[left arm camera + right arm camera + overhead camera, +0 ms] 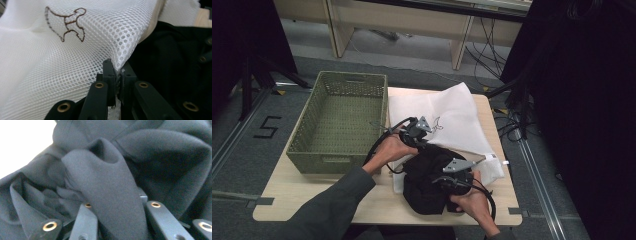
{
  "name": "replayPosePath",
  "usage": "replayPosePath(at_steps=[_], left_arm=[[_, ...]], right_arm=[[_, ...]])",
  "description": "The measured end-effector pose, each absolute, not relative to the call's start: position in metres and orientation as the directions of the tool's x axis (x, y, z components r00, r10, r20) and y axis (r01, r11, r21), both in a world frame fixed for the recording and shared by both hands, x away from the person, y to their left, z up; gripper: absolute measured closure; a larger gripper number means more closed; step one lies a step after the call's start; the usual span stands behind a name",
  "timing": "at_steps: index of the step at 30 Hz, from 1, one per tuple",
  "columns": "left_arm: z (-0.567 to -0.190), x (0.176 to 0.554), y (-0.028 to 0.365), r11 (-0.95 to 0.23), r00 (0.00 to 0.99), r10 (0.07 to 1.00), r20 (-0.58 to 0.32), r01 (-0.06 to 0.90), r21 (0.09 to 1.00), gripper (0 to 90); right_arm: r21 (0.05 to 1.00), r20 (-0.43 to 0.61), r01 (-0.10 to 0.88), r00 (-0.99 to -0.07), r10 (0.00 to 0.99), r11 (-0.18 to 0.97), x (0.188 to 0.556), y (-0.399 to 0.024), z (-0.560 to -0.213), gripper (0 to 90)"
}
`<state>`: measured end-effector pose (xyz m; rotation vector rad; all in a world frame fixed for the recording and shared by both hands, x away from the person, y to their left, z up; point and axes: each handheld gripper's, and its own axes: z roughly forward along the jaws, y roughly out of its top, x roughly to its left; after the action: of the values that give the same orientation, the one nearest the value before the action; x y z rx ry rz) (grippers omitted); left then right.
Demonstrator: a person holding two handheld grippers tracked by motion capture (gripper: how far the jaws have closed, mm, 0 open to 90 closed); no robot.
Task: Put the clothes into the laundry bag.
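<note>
Basket (337, 122) left of mesh bag (447, 117) (garment (427, 180) on its near edge), all on table (307, 200)

Both forearms reach in from below. The left tongs (424, 131) are pinched tight on white mesh; the right tongs (451, 172) are clamped around a fold of black cloth.

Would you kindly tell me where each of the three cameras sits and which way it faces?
High view: above the person's side, looking forward and down on the table, green basket, both forearms, left gripper, right gripper.
Left gripper view: rides the left gripper, looking along its jaws, shut on the white mesh bag.
Right gripper view: rides the right gripper, jaws pinching the black garment.
Shared: both gripper views show the black garment and white bag.
</note>
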<state>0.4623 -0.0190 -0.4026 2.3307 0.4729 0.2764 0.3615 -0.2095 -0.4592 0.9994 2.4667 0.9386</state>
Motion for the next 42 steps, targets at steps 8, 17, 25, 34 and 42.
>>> replayPosePath(at_steps=[8, 17, 25, 34, 42], left_arm=[[-0.393, 0.462, -0.013, -0.666, 0.911, 0.408, 0.058, 0.253, 0.702, 85.1], [-0.394, 0.468, -0.007, -0.659, 0.899, 0.435, 0.046, 0.284, 0.697, 84.7], [-0.395, 0.473, -0.003, -0.645, 0.895, 0.445, 0.024, 0.302, 0.702, 84.1], [-0.395, 0.471, -0.006, -0.652, 0.895, 0.445, 0.027, 0.304, 0.694, 83.7], [-0.395, 0.47, -0.005, -0.663, 0.899, 0.437, 0.026, 0.303, 0.685, 84.0]], right_arm=[[0.755, -0.117, 0.45, -0.623, 0.773, 0.477, 0.411, -0.2, -0.434, 78.0], [0.785, -0.075, 0.492, -0.528, 0.846, 0.377, 0.445, -0.203, -0.452, 65.2], [0.821, 0.085, 0.497, -0.593, 0.8, 0.282, 0.393, -0.23, -0.424, 41.1], [0.794, 0.072, 0.46, -0.72, 0.69, 0.398, 0.358, -0.197, -0.438, 36.0], [0.682, -0.074, 0.451, -0.741, 0.668, 0.576, 0.389, -0.168, -0.481, 56.5]])
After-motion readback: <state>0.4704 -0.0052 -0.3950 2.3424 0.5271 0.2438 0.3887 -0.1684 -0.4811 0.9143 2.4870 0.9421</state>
